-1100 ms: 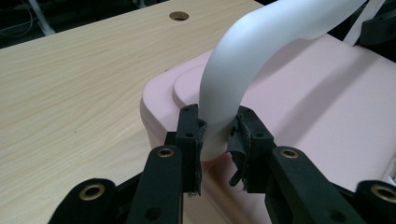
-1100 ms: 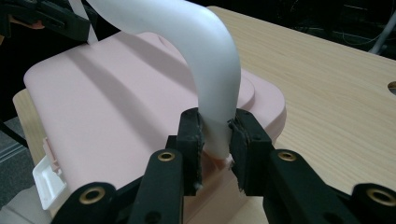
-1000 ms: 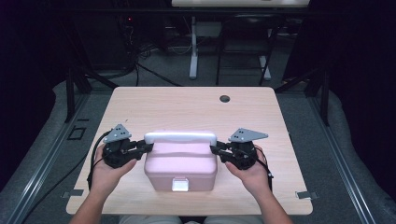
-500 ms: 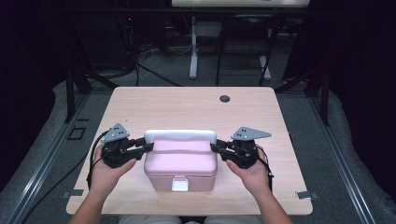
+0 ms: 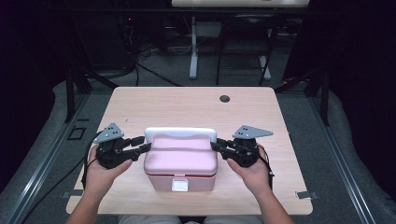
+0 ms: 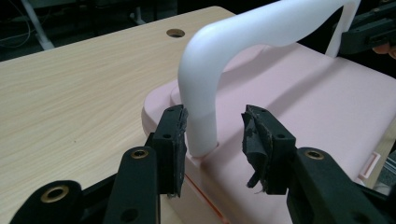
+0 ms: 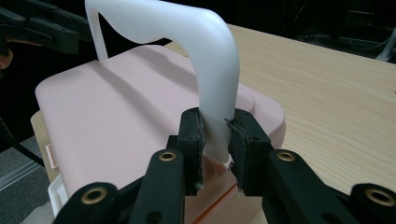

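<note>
Pink box: near middle of table | white handle: upright | my left gripper: jaws just opening, handle's left post between, released | my right gripper: clenched on right post.

The pink box stands at the middle of the tabletop's near edge and blocks any straight pass between the 2 hands; its white handle arches upright over the lid, with a gap beneath the arch; the left gripper straddles the handle's left leg, its jaws having just been opening, so room shows beside 1 pad; the right gripper clamps the other leg, leaving no gap there; behind the box the tabletop lies bare to its far edge, apart from a small hole near the far right corner; strips along the left and right edges are free.
</note>
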Tool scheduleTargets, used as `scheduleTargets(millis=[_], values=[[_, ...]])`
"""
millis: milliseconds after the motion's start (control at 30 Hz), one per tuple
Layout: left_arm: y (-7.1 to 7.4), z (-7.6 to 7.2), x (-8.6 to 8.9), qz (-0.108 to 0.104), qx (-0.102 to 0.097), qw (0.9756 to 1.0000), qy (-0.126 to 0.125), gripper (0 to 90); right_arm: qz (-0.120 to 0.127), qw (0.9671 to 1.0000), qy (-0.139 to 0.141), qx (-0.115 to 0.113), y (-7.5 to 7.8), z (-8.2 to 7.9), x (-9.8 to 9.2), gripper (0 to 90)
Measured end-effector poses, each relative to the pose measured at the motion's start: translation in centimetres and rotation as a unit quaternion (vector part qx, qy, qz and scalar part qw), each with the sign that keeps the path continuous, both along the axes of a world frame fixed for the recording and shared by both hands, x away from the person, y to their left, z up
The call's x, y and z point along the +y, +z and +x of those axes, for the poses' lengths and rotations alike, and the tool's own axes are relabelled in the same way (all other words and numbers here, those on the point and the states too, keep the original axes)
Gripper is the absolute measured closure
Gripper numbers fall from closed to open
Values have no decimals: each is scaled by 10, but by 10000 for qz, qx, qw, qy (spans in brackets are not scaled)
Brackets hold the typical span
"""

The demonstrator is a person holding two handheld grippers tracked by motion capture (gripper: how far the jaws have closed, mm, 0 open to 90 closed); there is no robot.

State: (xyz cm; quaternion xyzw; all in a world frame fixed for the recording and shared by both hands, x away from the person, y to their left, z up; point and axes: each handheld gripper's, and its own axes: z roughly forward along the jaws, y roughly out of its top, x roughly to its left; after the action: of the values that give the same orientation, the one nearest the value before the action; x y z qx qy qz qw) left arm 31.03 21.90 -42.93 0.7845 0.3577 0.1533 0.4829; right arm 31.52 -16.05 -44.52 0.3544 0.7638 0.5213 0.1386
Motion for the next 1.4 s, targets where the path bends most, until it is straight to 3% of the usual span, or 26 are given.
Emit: scheduleTargets(millis=[367,733,1400], values=[[4,-8,10,-57,-60,9998,165,602,156,9999,11,-62,8,5,-3,746],[0,-10,19,46,3,9995,315,618,279,9996,18,-71,15,10,-5,748],[-10,-14,16,219,47,9991,355,647,407,9991,17,-92,19,18,-7,746]])
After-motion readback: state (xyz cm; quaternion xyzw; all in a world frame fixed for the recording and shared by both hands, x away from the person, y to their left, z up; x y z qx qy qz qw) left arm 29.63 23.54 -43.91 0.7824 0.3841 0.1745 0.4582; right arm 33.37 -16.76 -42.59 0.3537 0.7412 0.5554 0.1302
